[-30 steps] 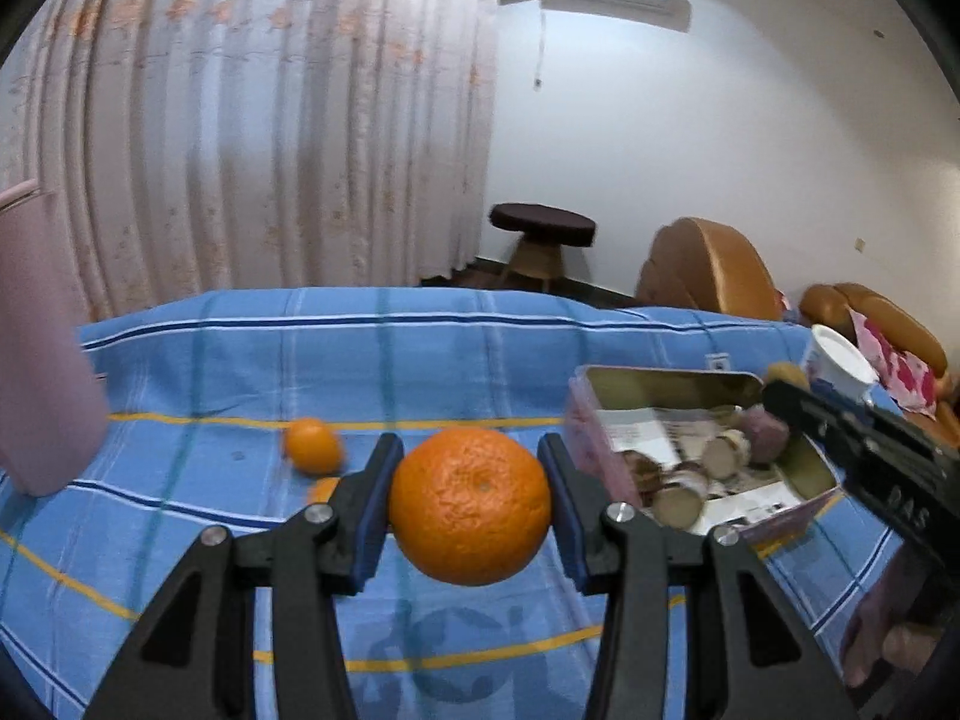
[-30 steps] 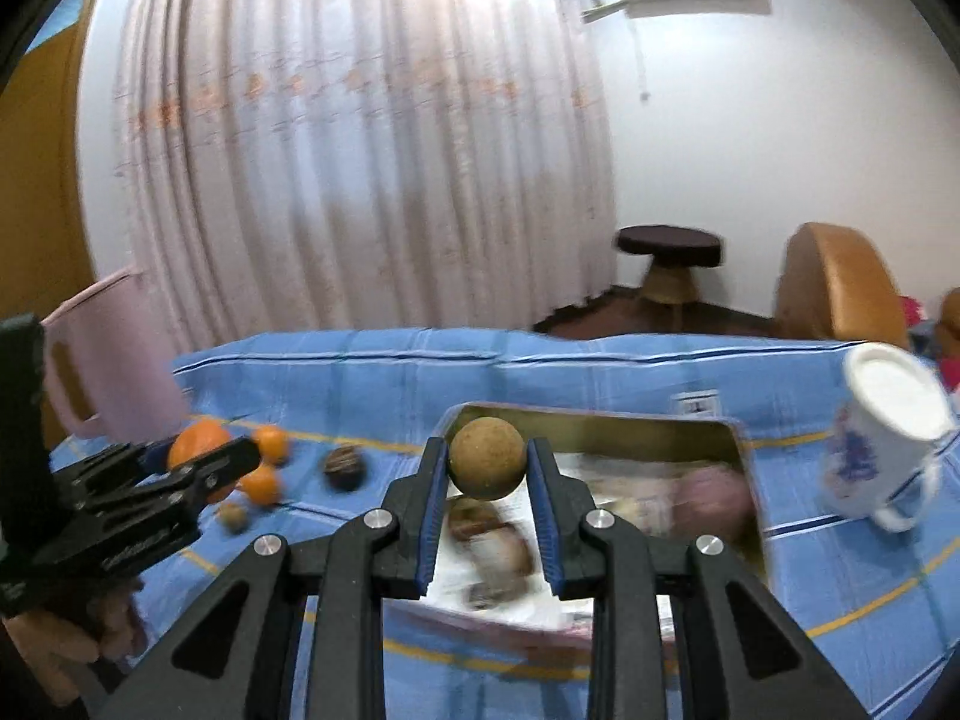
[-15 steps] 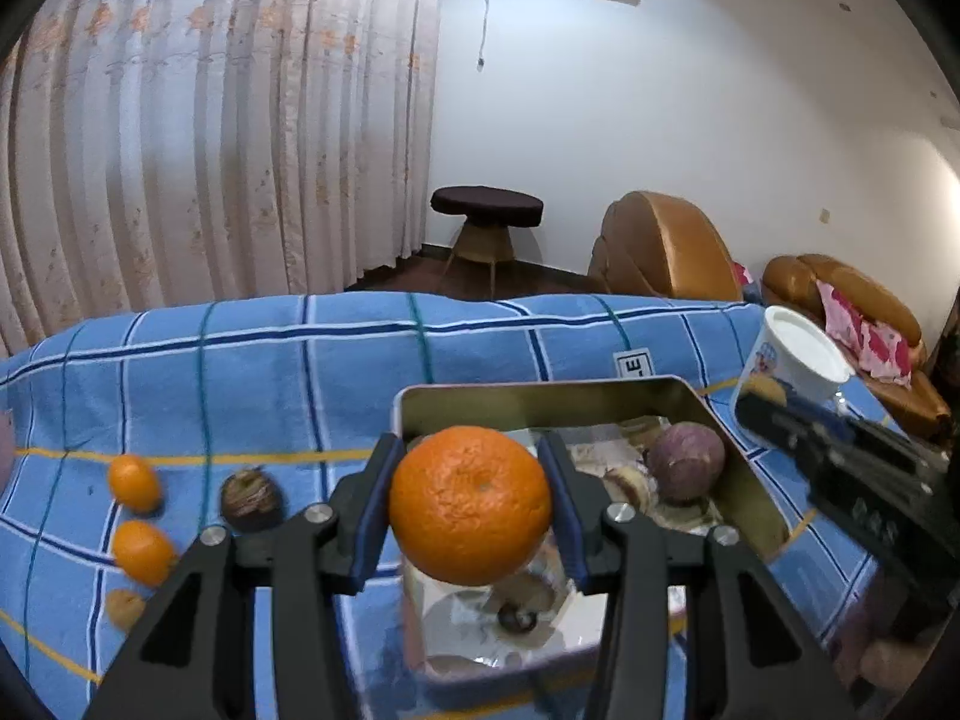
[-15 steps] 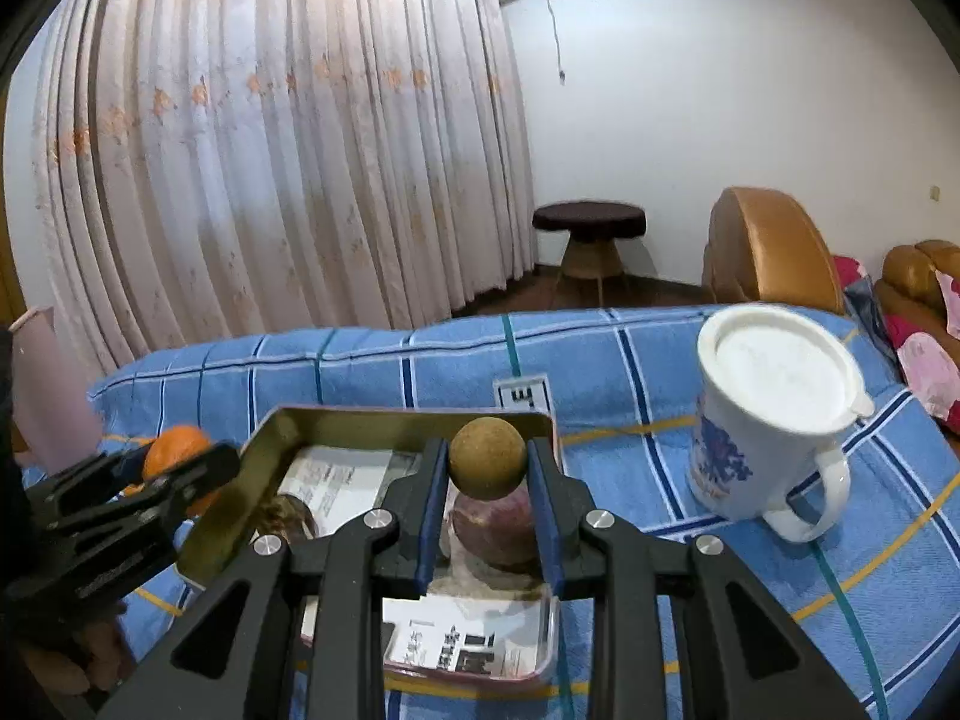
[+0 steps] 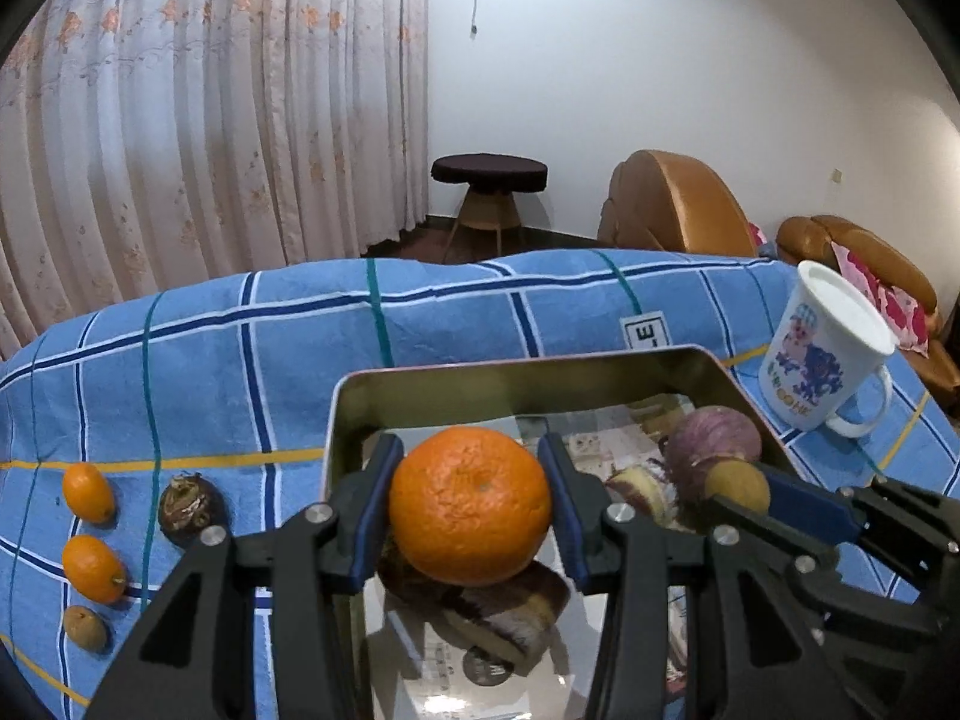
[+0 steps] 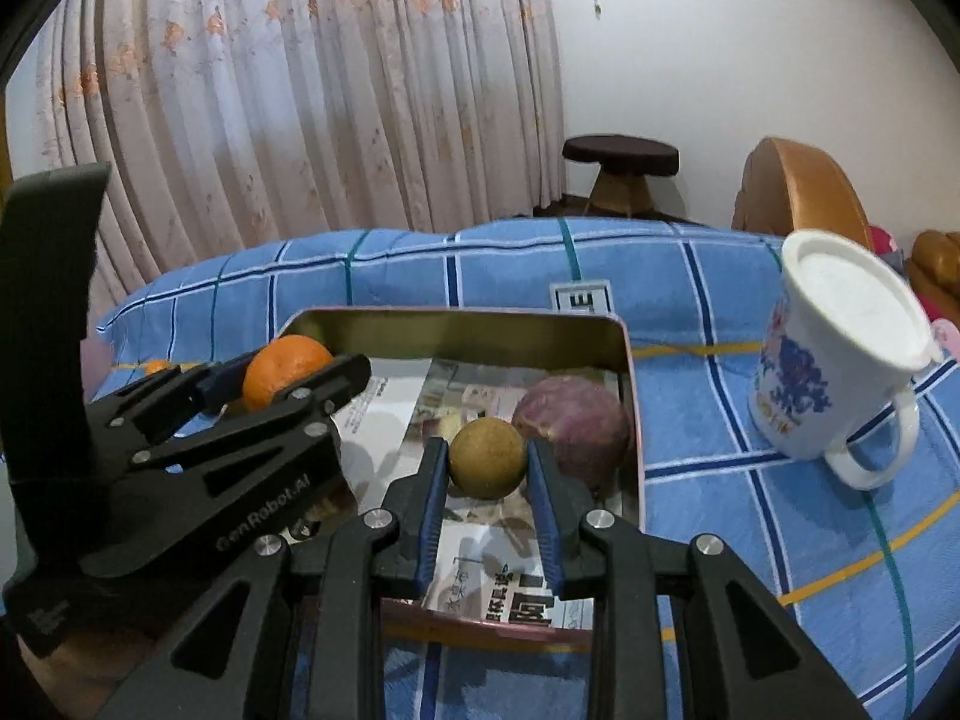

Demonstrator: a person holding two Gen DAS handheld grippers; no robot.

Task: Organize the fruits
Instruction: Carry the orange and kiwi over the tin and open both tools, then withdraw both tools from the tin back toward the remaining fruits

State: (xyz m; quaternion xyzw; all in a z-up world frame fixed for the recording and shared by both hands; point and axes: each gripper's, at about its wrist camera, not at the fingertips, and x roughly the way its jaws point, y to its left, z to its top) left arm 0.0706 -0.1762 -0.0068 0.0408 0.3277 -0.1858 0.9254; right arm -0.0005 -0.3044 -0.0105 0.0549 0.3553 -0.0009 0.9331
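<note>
Orange sits squeezed between the left gripper pads, over the tin. Round and soft, so hold its middle. Right gripper pinches a small brown fruit.

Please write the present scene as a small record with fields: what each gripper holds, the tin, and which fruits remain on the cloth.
left gripper: shut on orange, over the tin
right gripper: shut on small brown fruit, over the tin
tin: open, paper-lined, holds a purple fruit and cut pieces
cloth, left of tin: two small oranges, a dark fruit, a small brown one
mug: right of tin
</note>
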